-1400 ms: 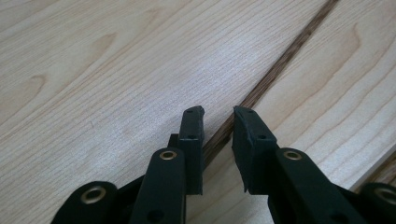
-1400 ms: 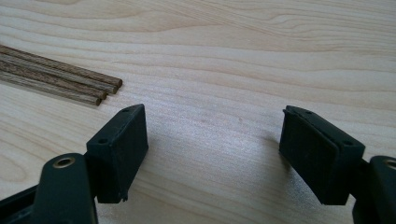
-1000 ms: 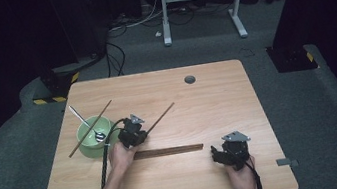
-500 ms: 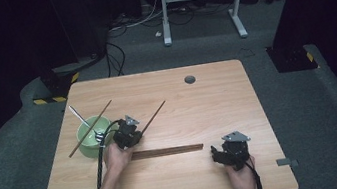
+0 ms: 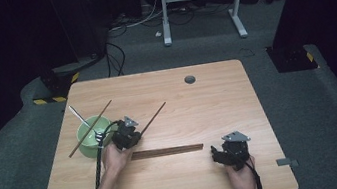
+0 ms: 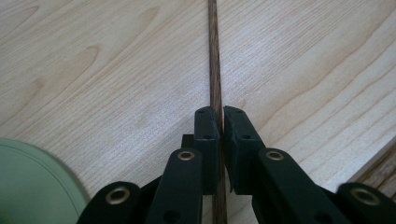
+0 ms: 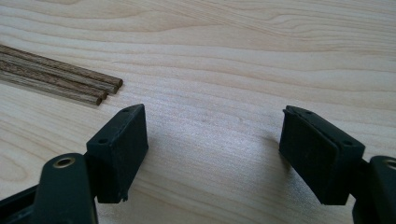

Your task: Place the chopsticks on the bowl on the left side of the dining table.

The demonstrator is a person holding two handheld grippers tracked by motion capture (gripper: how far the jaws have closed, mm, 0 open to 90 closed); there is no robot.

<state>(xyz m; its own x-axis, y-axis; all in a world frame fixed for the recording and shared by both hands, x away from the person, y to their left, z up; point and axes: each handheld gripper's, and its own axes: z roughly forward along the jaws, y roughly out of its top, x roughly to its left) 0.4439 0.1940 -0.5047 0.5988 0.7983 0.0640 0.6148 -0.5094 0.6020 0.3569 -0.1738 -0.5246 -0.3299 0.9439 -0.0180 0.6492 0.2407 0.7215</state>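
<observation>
My left gripper rests on the table just right of a green bowl. It is shut on a thin brown stick that runs up and to the right. In the left gripper view the stick passes between the closed jaws of that gripper, with the bowl rim at the lower left. A bundle of similar sticks lies flat in front of me. My right gripper stands open just right of the bundle's end. In the right gripper view the stick ends lie left of the gripper, which holds nothing.
Another stick lies slanted across the bowl, and a metal utensil leans out of it. A dark round hole sits near the table's far edge. Cables trail from both grippers along my forearms.
My left gripper has shifted slightly left toward the bowl, carrying the stick with it. The right gripper has stayed where it was, open.
</observation>
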